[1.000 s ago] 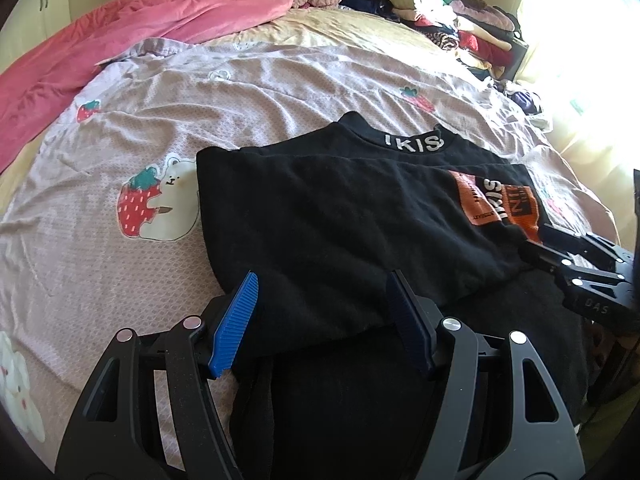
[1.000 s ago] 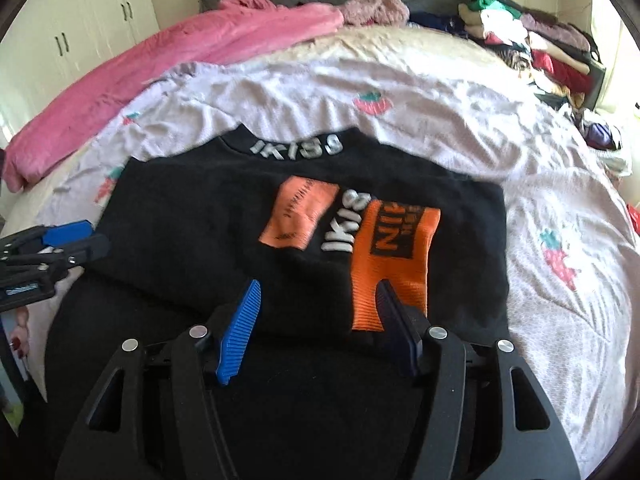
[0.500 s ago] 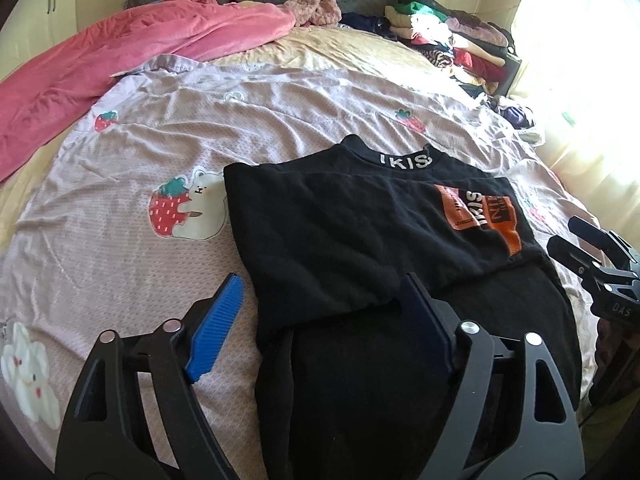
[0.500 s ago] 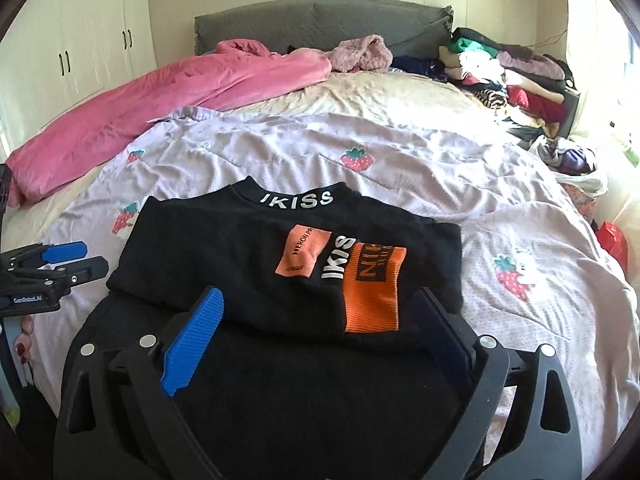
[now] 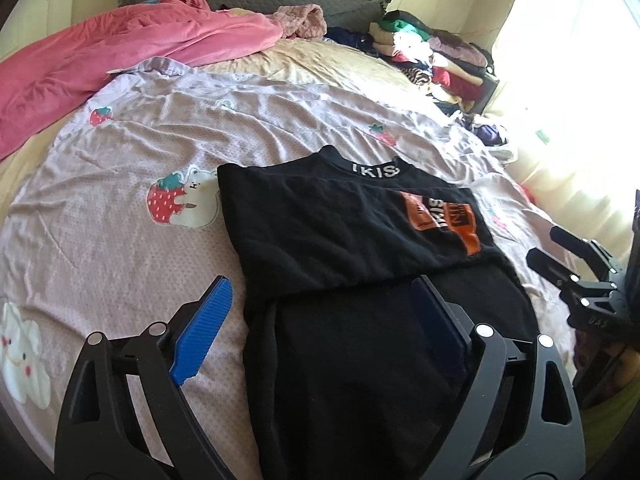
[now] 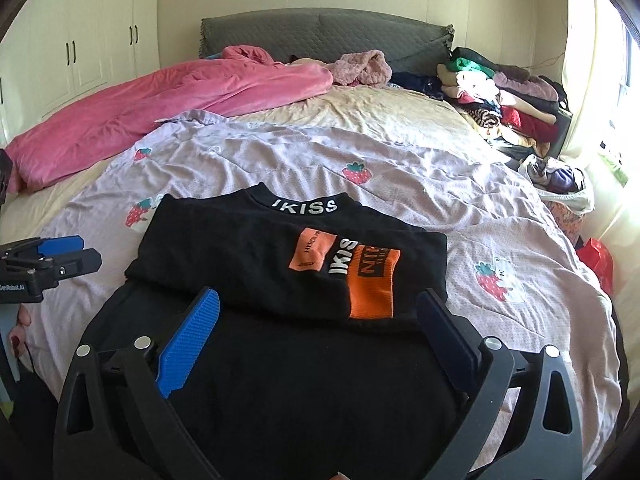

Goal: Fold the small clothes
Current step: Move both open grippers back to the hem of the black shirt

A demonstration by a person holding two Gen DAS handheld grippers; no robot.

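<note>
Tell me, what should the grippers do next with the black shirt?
Probably grab the near edge of the black shirt and fold it up toward the collar. The far part is doubled over, the near part lies flat, and nothing is between either hand-held gripper's fingers.

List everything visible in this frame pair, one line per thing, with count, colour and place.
black top: one, black with orange patches and white IKISS lettering, partly folded at the near end of the bed.
quilt: one, lilac with strawberry prints, under the top.
pink blanket: one, bunched along the far left.
fuzzy garment: one, dusty pink, by the headboard.
headboard: one, grey.
clothes pile: one, mixed colours, far right.
wardrobe: one, cream, left wall.
left gripper: one, black with blue pads, jaws opening, nothing gripped.
right gripper: one, same, jaws opening, nothing gripped.
</note>
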